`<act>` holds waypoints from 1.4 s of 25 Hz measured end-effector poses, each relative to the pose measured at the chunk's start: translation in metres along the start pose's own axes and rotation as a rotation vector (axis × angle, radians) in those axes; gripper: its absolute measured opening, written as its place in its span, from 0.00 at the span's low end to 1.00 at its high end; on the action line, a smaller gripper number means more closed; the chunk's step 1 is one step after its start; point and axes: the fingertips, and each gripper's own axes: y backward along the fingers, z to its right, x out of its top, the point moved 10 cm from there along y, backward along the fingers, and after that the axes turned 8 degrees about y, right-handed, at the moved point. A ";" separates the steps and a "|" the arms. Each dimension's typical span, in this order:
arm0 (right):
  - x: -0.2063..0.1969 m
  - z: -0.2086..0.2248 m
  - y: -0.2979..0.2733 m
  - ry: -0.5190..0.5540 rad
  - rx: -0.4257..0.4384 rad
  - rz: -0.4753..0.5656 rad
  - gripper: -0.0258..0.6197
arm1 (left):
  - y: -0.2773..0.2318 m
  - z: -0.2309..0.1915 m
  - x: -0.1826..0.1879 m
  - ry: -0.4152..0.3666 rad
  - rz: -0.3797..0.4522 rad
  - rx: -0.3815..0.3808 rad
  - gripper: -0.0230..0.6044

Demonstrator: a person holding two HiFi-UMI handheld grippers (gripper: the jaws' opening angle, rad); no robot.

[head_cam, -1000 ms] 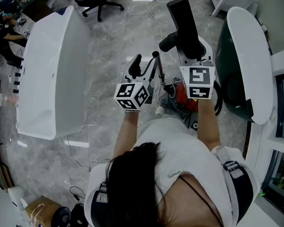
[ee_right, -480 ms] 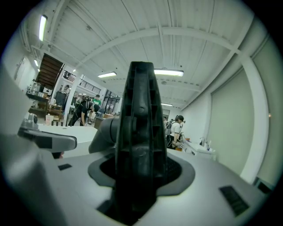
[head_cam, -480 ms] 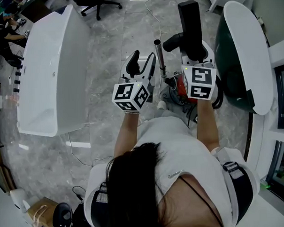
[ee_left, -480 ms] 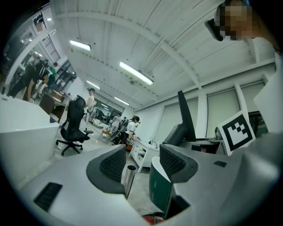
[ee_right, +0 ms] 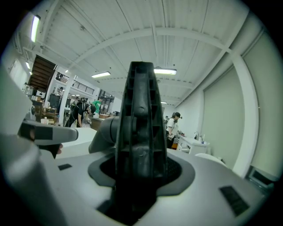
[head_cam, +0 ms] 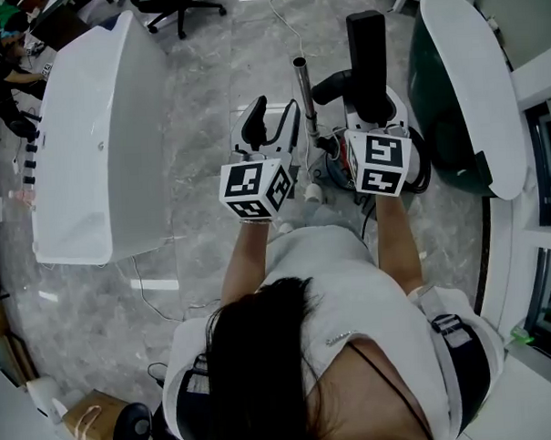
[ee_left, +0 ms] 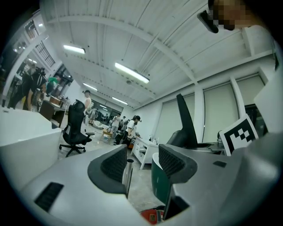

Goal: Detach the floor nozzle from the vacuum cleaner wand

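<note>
Head view: right gripper (head_cam: pixel 373 119) is clamping the upright nozzle (head_cam: pixel 366 46) at twelve o'clock, while left gripper (head_cam: pixel 276 123), jaws wide, is hovering nearest the wand (head_cam: pixel 303 99) rising at its one o'clock.

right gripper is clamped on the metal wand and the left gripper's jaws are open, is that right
Not quite. The right gripper is clamped on the black floor nozzle, not on the metal wand, as the right gripper view shows. The left gripper does have its jaws open.
</note>
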 end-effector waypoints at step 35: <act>-0.057 -0.060 0.070 -0.100 0.029 -0.133 0.37 | 0.058 0.028 -0.042 -0.119 -0.219 0.073 0.04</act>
